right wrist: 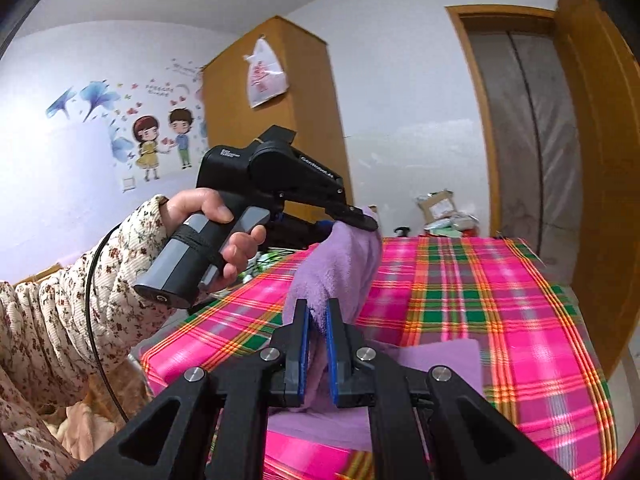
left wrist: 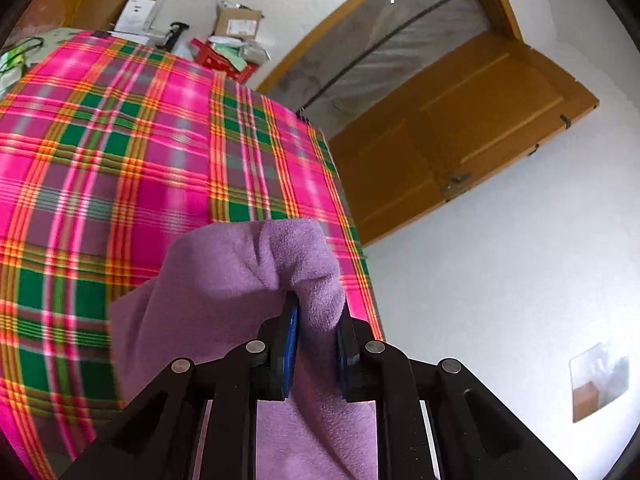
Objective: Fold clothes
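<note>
Purple fleece garment [right wrist: 340,268]: lifted over the plaid-covered bed [right wrist: 520,300], near its front edge. Left claw [left wrist: 318,316] and right claw [right wrist: 318,320] each clamp a bunched edge, presumably to carry a fold across. Garment type, full outline and lower hem hidden behind the claws.

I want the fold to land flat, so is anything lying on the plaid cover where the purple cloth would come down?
Nothing visible does. Both grippers, left and right, pinch the purple cloth, and the plaid cover ahead lies bare; boxes sit beyond its far edge.
</note>
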Motion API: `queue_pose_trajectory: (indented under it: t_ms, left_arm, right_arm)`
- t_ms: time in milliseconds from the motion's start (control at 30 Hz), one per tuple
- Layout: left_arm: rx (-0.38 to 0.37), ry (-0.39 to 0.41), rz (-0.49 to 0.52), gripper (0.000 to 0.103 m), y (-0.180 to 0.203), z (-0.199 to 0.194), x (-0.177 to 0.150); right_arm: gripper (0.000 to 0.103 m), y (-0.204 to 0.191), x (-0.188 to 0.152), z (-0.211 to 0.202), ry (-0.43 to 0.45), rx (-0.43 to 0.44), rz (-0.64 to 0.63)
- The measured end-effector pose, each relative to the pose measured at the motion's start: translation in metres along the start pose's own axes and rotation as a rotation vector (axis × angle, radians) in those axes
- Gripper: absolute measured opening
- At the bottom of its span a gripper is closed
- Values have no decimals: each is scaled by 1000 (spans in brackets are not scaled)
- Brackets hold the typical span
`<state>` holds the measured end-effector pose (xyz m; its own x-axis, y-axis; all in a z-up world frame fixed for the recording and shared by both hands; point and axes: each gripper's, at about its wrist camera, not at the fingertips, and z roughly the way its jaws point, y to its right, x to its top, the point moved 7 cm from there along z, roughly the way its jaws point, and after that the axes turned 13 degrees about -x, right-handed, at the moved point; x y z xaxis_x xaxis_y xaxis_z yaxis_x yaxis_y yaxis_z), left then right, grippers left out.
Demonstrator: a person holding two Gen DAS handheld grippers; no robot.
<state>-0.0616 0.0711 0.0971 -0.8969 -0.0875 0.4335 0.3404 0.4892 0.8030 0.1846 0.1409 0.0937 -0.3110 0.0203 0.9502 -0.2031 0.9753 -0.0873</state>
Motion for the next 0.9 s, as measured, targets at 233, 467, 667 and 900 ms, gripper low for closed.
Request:
queue_pose_trajectory:
  t_ms: [233, 467, 667, 900]
  left_arm:
    - [21, -75, -3, 16, 1, 47, -4]
    - [40, -159, -32, 16, -11, 98, -10]
    - [57, -212, -66, 16, -29, 129, -16]
    - [91, -266, -66, 16, -43, 152, -25]
  right_arm:
    - [8, 42, -11, 4, -34, -69, 59]
    - [8, 81, -31, 15, -93, -141, 101]
    - [8, 106, -51, 27, -153, -182, 131]
    - [8, 130, -78, 42, -232, -213, 167]
